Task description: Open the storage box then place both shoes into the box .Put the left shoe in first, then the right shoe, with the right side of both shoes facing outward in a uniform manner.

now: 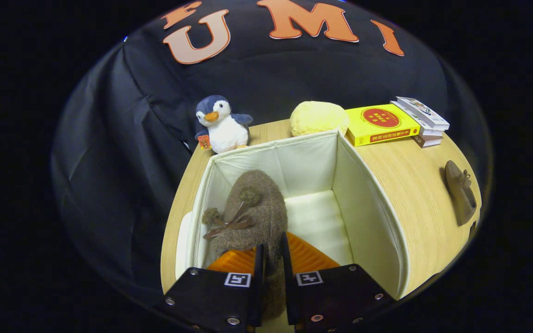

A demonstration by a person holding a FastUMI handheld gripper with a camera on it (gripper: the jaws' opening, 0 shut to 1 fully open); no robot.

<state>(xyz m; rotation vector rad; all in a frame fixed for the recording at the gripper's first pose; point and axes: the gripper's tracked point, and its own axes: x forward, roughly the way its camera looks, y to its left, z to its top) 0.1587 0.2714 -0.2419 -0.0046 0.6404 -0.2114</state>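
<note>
A brown fuzzy shoe (252, 210) with two pompoms and a bow hangs toe-forward inside the open cream fabric storage box (368, 203), over its left half. My gripper (271, 252) is shut on the shoe's heel edge, which is pinched between the two fingers. The box floor to the right of the shoe is bare. The second brown shoe (461, 192) lies on the wooden table to the right of the box, well beyond my fingers.
A plush penguin (220, 124) stands behind the box's back left corner. A yellow fluffy ball (317, 118) sits behind the back wall. A yellow book (380, 124) and a small book stack (424, 120) lie at the back right of the table (414, 185).
</note>
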